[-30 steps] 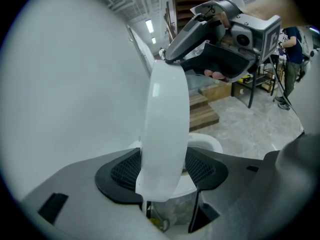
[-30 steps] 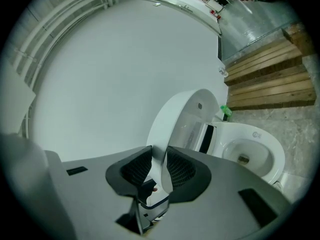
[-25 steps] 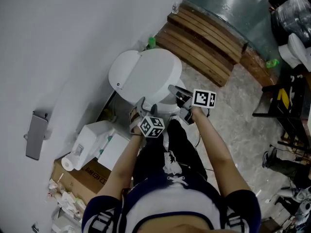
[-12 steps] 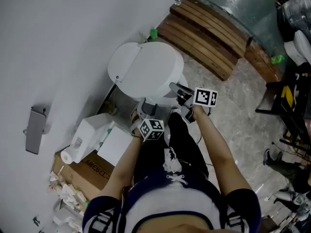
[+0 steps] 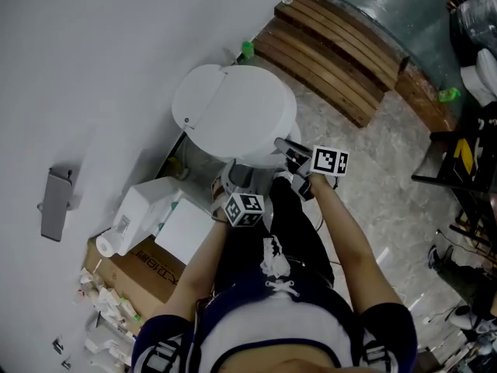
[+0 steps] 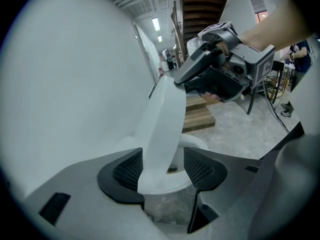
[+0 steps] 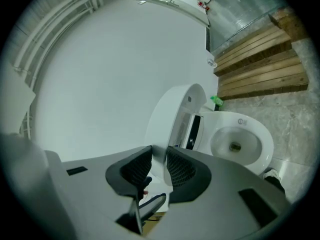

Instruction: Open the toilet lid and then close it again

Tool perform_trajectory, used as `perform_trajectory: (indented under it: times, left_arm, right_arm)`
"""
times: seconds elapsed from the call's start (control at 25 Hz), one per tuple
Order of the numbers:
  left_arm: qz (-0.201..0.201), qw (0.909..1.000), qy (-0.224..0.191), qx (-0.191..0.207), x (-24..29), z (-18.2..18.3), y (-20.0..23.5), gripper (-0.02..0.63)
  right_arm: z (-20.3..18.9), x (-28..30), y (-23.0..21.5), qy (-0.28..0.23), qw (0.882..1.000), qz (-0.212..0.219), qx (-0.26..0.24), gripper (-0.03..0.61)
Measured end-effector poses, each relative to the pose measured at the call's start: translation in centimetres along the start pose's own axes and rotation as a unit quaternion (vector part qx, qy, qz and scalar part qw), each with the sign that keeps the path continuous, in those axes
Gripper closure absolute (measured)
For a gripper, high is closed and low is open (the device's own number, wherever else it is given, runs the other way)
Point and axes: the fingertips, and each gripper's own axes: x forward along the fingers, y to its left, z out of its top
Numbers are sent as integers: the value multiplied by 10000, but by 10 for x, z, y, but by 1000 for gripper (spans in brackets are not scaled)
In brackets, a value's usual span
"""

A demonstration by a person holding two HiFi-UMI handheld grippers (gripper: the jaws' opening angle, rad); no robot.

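The white toilet lid [image 5: 245,115] stands part-raised over the bowl [image 7: 240,144], with the tank [image 5: 194,107] behind it. My right gripper [image 5: 281,144] is shut on the lid's front edge; in the right gripper view its pads [image 7: 176,170] pinch the thin rim of the lid [image 7: 167,119]. My left gripper [image 5: 233,176] is at the lid's near side. In the left gripper view the lid [image 6: 165,119] runs edge-on between the jaws of the left gripper [image 6: 160,169], which have just been closing slightly; the right pad still stands off it. The right gripper [image 6: 215,74] shows above.
A white wall runs along the left. Wooden steps [image 5: 334,61] lie beyond the toilet, with a green bottle [image 5: 247,50] by the tank. A white box [image 5: 147,208] and a cardboard box [image 5: 136,270] sit left of the person's legs. Stone floor [image 5: 388,200] is at the right.
Both grippers have shifted a little along the lid's front, the right one slightly lower with the lid in it. The left jaws stand a touch narrower around the lid.
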Motion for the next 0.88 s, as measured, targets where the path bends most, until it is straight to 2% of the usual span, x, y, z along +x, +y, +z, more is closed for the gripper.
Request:
perform_trajectory:
  times: [0.36,0.88]
  left_arm:
    - [41,9999,132,10,10,5,-15,391]
    - [-81,9993,364,-41,22,-1,-46,409]
  right_arm:
    - [-11,-15,-29,42,9996,-52,259,491]
    - [-28,-29,-68,215,9988,-210,386,490]
